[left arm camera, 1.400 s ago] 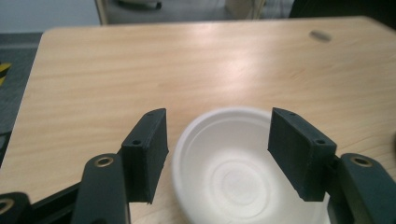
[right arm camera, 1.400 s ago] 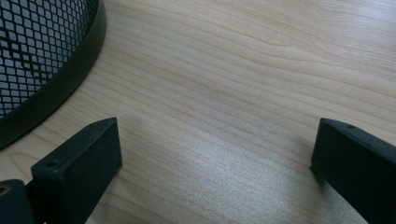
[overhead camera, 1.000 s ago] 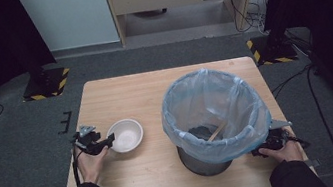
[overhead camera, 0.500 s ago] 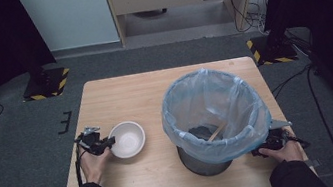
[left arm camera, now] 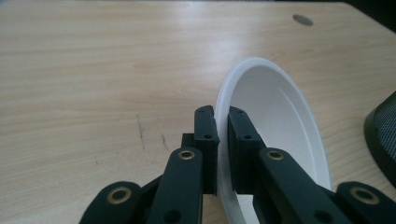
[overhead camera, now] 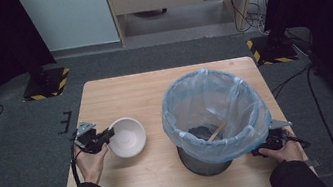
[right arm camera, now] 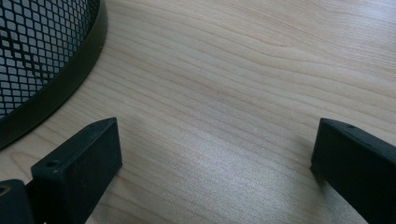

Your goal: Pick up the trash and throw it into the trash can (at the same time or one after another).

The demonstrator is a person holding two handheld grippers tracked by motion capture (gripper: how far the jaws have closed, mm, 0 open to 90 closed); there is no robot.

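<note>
My left gripper (overhead camera: pixel 109 133) is shut on the left rim of a white bowl (overhead camera: pixel 128 136) at the table's left side. Its jaws have just been closing with the rim between them. In the left gripper view the black fingers (left arm camera: pixel 207 135) pinch the thin rim of the bowl (left arm camera: pixel 275 107), one inside and one outside, and the bowl stands tilted off the wood. My right gripper (overhead camera: pixel 260 151) rests open on the table beside the base of the bin (overhead camera: pixel 213 111), with nothing but bare wood between its fingers (right arm camera: pixel 79 163).
The black mesh bin (right arm camera: pixel 37 56), lined with a pale blue bag, stands at the table's (overhead camera: pixel 119 96) right half and holds a wooden stick (overhead camera: pixel 217 130). Its edge (left arm camera: pixel 383 135) lies just right of the bowl. Dark floor and stands surround the table.
The left gripper's jaws have shut on the bowl's rim, and the hand has risen a little with the bowl. The right hand has stayed still.
</note>
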